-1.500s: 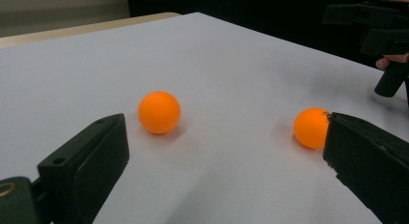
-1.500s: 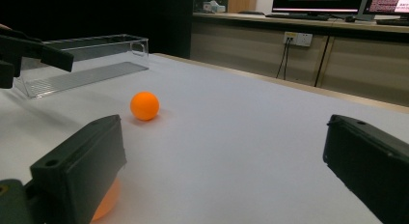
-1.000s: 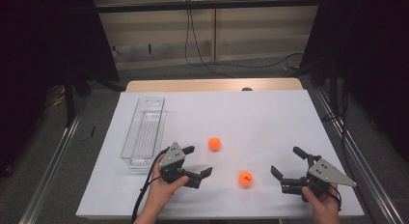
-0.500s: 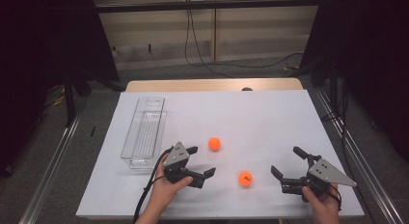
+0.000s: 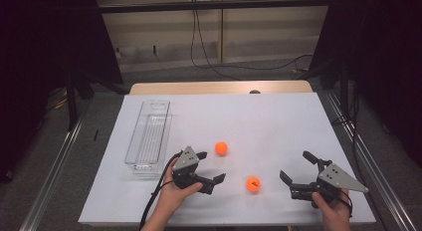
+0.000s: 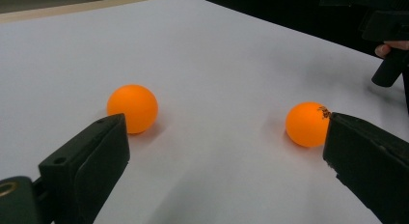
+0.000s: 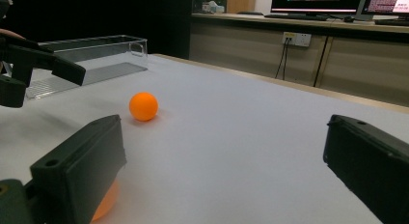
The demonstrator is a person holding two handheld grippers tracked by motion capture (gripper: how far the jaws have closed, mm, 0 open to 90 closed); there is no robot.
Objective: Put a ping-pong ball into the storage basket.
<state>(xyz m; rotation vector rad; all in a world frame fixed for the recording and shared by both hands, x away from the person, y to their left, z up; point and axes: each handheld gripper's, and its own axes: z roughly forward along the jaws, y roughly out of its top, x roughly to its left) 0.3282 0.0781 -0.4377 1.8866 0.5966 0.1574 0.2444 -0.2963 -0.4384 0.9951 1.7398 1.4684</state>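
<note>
A: Start with the big things. What's on the table (image 5: 298, 121)?

B: A white sheet covers it. The largest item is a long clear tray (image 5: 148, 136) on the left side, seemingly with nothing in it. Then come the two hand-held tools. The left gripper (image 5: 208, 167) sits low near the front edge, just right of the tray's near end, jaws spread wide and holding nothing. The right gripper (image 5: 294, 167) is at the front right, jaws also wide apart and empty.

A: And the small things?

B: Two orange balls. One ball (image 5: 221, 148) lies just beyond the left gripper; the marked ball (image 5: 253, 183), with a dark print on it, lies between the two grippers, nearer the front edge. Both rest on the sheet, apart from each other and from the tray.

A: What could go wrong from here?

B: I'd judge the main risk is rolling. In the left gripper view each ball sits close to a jaw tip rather than centred in the gap, so a jaw coming in off-centre would likely nudge a ball away instead of catching it. The marked ball could run off the near edge.

A: Anything else?

B: Both grippers point toward the marked ball, so they could collide if both reach for it. And a light, smooth ball may squirt out if the jaws shut fast.
</note>
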